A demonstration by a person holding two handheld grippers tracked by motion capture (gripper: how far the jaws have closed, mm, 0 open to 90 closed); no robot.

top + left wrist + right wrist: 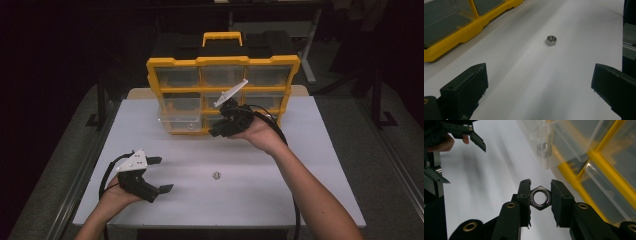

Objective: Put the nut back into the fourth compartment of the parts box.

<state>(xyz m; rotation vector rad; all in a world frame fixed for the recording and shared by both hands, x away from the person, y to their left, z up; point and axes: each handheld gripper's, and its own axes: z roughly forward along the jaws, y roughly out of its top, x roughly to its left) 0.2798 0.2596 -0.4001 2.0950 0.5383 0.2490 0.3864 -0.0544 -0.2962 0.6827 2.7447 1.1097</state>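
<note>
Right gripper (540, 198) clamps a hex nut (540, 197) at lower centre of its view, the pulled-out clear drawer (554, 142) lying up and right of it, while left gripper (159, 174), jaws wide and empty, faces a second nut (551, 40) on the table (300, 165).

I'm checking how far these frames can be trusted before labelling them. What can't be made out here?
- High view: the hex nut held by the right hand-held gripper is hidden by that gripper's body.
- High view: the loose nut on the table is too small to show its shape.
- Right gripper view: the pulled-out clear drawer is blurred; its contents are unclear.
- Left gripper view: the yellow organizer is cut off by the top edge.
</note>
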